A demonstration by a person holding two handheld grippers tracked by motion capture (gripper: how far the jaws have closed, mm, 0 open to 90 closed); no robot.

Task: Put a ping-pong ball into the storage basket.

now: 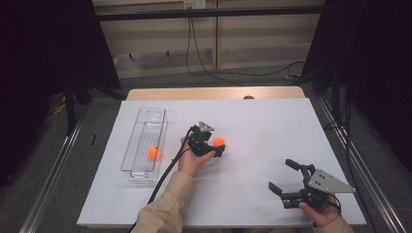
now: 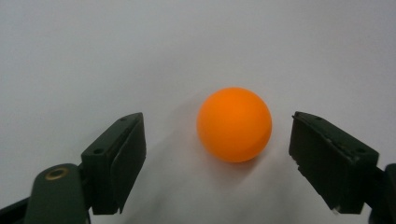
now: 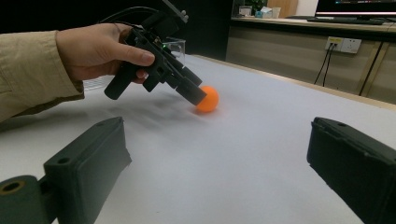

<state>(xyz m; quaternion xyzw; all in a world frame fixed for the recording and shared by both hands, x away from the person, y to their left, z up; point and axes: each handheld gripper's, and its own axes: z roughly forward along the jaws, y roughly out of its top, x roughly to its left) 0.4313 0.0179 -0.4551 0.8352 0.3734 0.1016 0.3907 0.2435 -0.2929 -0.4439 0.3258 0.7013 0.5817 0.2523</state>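
High view: my left tongs [image 1: 217, 147] sit at the middle of the white surface [image 1: 272, 126], with an orange ball [image 1: 219, 141] at their tip, while my right tongs [image 1: 282, 177] rest near the front right corner, well apart from it. This view alone takes in a clear tray [image 1: 145, 127] at the left, with a second ball [image 1: 154, 153] lying in it.

Left gripper view: the ball [image 2: 234, 124] lies on the surface between my two black jaws, nearer the right one. A gap shows on each side, so the pads do not press on it; the left tongs [image 2: 217, 154] are open around it and grip nothing.

Right gripper view: from the side, my left hand [image 3: 100, 51] holds the left tongs [image 3: 198, 95] sloping down to the ball [image 3: 208, 99], which rests on the surface. In the foreground the right tongs [image 3: 217, 163] stand wide open, with bare surface between their jaws.

Count: two orange balls, one tray, two tongs, both open.
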